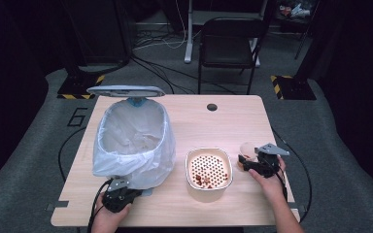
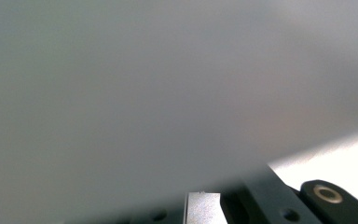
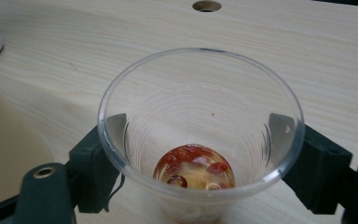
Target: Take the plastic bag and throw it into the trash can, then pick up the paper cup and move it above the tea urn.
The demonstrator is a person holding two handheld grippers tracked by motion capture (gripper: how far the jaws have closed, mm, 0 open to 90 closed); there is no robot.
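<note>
Right tongs point(image 3: 200, 154) gripping cup point(image 3: 200, 135), strainer bowl point(image 1: 209, 168) lying to their left; left tongs point(image 1: 119, 194) shut, pressing against bin point(image 1: 133, 141).

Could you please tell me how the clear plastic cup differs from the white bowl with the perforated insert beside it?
The clear plastic cup is see-through and round; the white bowl is opaque with a rounded-square rim. The cup is the smaller and sits between the jaws of the right gripper; the bowl stands free on the table. The bowl carries a perforated insert; the cup has none. Both hold reddish residue.
</note>
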